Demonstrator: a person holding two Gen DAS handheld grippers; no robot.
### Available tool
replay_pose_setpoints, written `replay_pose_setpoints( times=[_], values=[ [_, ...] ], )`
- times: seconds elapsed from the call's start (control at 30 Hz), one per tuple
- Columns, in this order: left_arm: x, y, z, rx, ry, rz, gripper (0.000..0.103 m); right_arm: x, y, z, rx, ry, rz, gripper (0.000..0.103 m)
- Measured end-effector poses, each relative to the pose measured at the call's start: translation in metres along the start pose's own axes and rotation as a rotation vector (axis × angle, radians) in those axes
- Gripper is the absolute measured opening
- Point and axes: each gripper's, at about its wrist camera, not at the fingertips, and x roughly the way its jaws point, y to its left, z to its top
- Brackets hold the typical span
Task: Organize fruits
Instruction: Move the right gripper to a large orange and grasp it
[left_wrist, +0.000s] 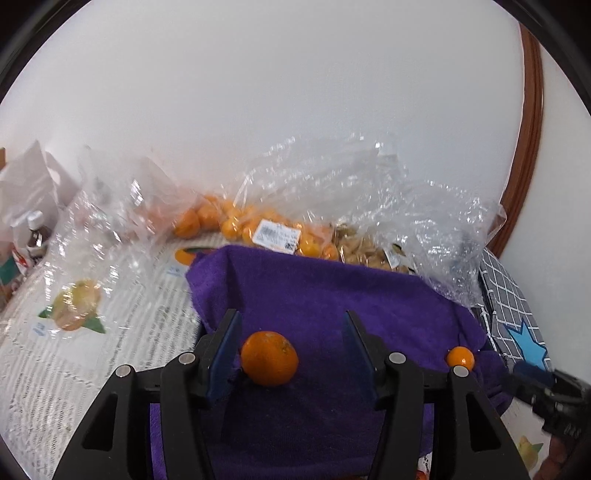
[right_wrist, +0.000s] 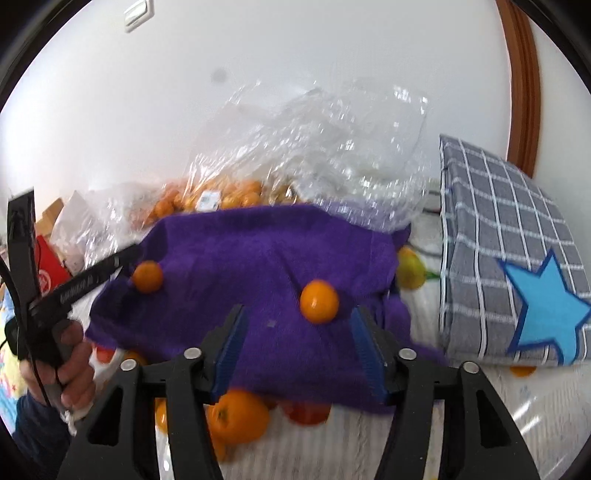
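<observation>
Left hand-held gripper (left_wrist: 291, 347): released; jaws stand apart over the purple towel (left_wrist: 332, 295), nothing clamped.
Large mandarin (left_wrist: 269, 358): rests on the towel between the left jaws, close to the left blue pad (left_wrist: 223, 354), well clear of the right pad; contact with the left pad cannot be told.
Small mandarin (left_wrist: 460, 358): on the towel at 3 o'clock of the left hand-held gripper, outside its jaws.
Right hand-held gripper (right_wrist: 299, 347): released; jaws apart, nothing between the pads.
Small mandarin, right view (right_wrist: 319, 301): on the towel at 12 o'clock of the right jaws, just beyond the fingertips.
Bagged mandarins (left_wrist: 236, 221): in clear plastic at 12 o'clock, behind the towel.
Loose oranges (right_wrist: 238, 415): at 6 o'clock, partly under the towel's near edge.
Checked cushion (right_wrist: 509, 236): at 3 o'clock, blue star on its side.
Hand (right_wrist: 74, 365): at 9 o'clock, gripping the other handle.
</observation>
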Motion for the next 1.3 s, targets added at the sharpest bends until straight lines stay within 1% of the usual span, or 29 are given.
replay_pose_setpoints(
  times=[0.1,0.17,0.23,0.27,0.3,0.37,0.4,0.5,0.57,0.63,0.7,0.77,0.8,0.83,0.93,0.97,1.07,1.13,1.2,1.3],
  values=[
    [-0.013,0.0,-0.003,-0.008,-0.028,0.005,0.053,-0.007,0.002,-0.015,0.003,0.021,0.012,0.058],
    [-0.022,0.003,-0.007,-0.021,-0.026,-0.019,0.054,-0.015,0.005,-0.024,-0.006,0.017,0.022,0.058],
    [-0.031,0.007,-0.015,-0.021,-0.016,-0.03,0.054,-0.021,0.008,-0.034,-0.001,0.014,0.069,0.056],
    [-0.036,0.009,-0.019,-0.019,-0.011,-0.025,0.054,-0.023,0.01,-0.039,-0.001,0.026,0.108,0.056],
    [-0.039,0.01,-0.021,-0.018,-0.008,-0.021,0.054,-0.024,0.013,-0.044,-0.012,0.036,0.124,0.055],
    [-0.052,0.015,-0.03,-0.02,-0.007,-0.02,0.055,-0.025,0.019,-0.05,-0.029,0.039,0.127,0.055],
    [-0.056,0.018,-0.034,-0.021,-0.004,-0.021,0.057,-0.024,0.021,-0.052,-0.041,0.047,0.131,0.055],
    [-0.069,0.026,-0.047,-0.031,0.026,-0.022,0.057,-0.014,0.025,-0.054,-0.045,0.076,0.139,0.055],
    [-0.075,0.034,-0.054,-0.067,0.047,-0.037,0.058,-0.004,0.024,-0.052,-0.037,0.102,0.148,0.055],
    [-0.08,0.04,-0.061,-0.099,0.066,-0.048,0.058,0.005,0.021,-0.05,-0.012,0.118,0.163,0.055],
    [-0.083,0.041,-0.065,-0.106,0.078,-0.044,0.058,0.018,0.018,-0.047,0.029,0.165,0.189,0.055],
    [-0.083,0.041,-0.068,-0.108,0.095,-0.046,0.058,0.024,0.017,-0.046,0.053,0.181,0.207,0.051],
    [-0.082,0.04,-0.069,-0.106,0.1,-0.046,0.058,0.028,0.016,-0.046,0.064,0.191,0.222,0.048],
    [-0.081,0.039,-0.069,-0.101,0.105,-0.047,0.058,0.028,0.016,-0.046,0.067,0.19,0.221,0.042],
    [-0.08,0.034,-0.07,-0.079,0.106,-0.061,0.058,0.025,0.012,-0.048,0.084,0.19,0.231,0.042],
    [-0.08,0.033,-0.07,-0.077,0.11,-0.071,0.058,0.02,0.008,-0.049,0.097,0.173,0.231,0.042],
    [-0.079,0.028,-0.073,-0.066,0.135,-0.113,0.058,0.0,-0.004,-0.054,0.094,0.113,0.183,0.042],
    [-0.079,0.022,-0.076,-0.04,0.149,-0.137,0.058,-0.011,-0.012,-0.06,0.081,0.09,0.149,0.042],
    [-0.079,0.017,-0.078,-0.023,0.163,-0.152,0.058,-0.017,-0.016,-0.064,0.065,0.086,0.125,0.042],
    [-0.079,0.01,-0.082,-0.011,0.194,-0.19,0.058,-0.019,-0.016,-0.069,0.027,0.107,0.094,0.043]
  ],
)
